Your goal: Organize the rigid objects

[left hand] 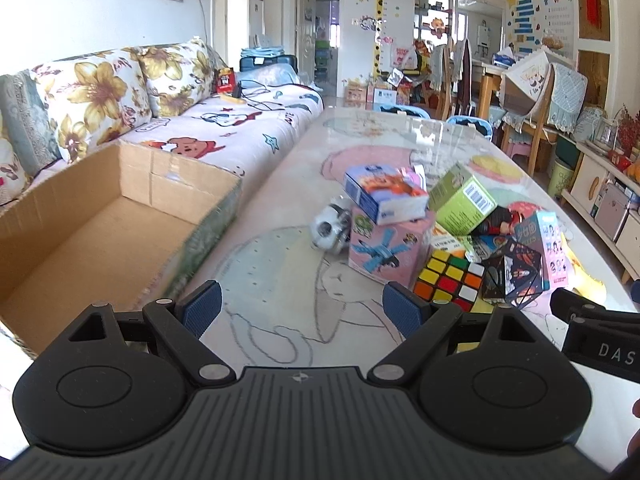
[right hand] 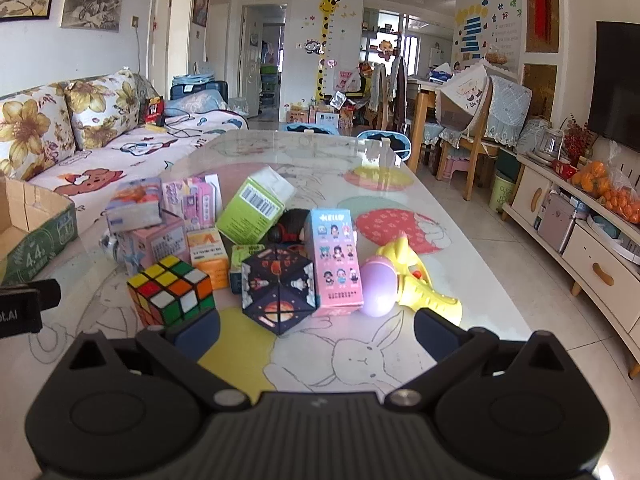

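A pile of small boxes and toys sits on the table point(left hand: 280, 200). It holds a Rubik's cube point(left hand: 448, 278) point(right hand: 170, 290), a dark space-print cube point(left hand: 514, 276) point(right hand: 278, 288), a tall pink figure box point(right hand: 334, 260), a green box point(left hand: 462, 200) point(right hand: 254, 206), a pink box point(left hand: 386, 248) and a yellow toy with a purple ball point(right hand: 404, 280). An open cardboard box point(left hand: 100, 220) stands at the left. My left gripper point(left hand: 302, 308) is open and empty, short of the pile. My right gripper point(right hand: 316, 330) is open and empty, just before the space-print cube.
A sofa point(left hand: 200, 120) with flowered cushions runs along the table's left side. Chairs and a dining table point(right hand: 460, 112) stand beyond the far end. A low cabinet point(right hand: 580, 240) with oranges lines the right wall. The right gripper's body shows at the left wrist view's right edge point(left hand: 596, 328).
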Available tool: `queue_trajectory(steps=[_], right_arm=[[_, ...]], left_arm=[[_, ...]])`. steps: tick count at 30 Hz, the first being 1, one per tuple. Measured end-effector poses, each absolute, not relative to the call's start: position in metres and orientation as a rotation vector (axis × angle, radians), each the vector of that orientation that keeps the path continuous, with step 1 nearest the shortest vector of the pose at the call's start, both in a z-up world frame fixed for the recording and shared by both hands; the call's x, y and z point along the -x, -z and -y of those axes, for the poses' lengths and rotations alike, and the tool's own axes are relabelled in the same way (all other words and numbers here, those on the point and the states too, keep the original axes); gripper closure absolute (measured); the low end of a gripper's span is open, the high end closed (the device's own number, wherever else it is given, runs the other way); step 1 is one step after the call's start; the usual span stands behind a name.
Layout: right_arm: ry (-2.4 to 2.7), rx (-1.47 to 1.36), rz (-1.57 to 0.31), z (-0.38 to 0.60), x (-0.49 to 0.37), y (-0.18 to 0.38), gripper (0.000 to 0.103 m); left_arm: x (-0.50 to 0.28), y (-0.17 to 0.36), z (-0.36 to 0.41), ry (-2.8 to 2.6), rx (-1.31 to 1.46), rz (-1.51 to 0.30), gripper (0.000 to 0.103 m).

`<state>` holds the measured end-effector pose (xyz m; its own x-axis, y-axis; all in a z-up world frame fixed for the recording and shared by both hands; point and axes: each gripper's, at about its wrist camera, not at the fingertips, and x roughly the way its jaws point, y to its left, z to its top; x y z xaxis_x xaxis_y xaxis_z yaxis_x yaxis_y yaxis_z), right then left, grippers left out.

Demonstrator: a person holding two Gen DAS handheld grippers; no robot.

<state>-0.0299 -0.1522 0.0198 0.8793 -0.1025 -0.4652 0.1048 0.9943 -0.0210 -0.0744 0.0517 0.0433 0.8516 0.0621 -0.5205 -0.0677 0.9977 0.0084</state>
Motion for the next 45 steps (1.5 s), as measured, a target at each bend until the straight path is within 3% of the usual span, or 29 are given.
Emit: queue_trajectory(steps=[26,45], right_arm=[[-0.042,-0.009,-0.247,0.068,0.1,-0.099,0.001],[-0.058,0.047,-0.178,0.066,0.123,-0.102,0.001]], left_arm=[[0.083,-0.038,-0.048,-0.168,0.036,-0.405,0.0],[0.098,-0.043,-0.058,-0.16,0.014,-0.348,0.0]])
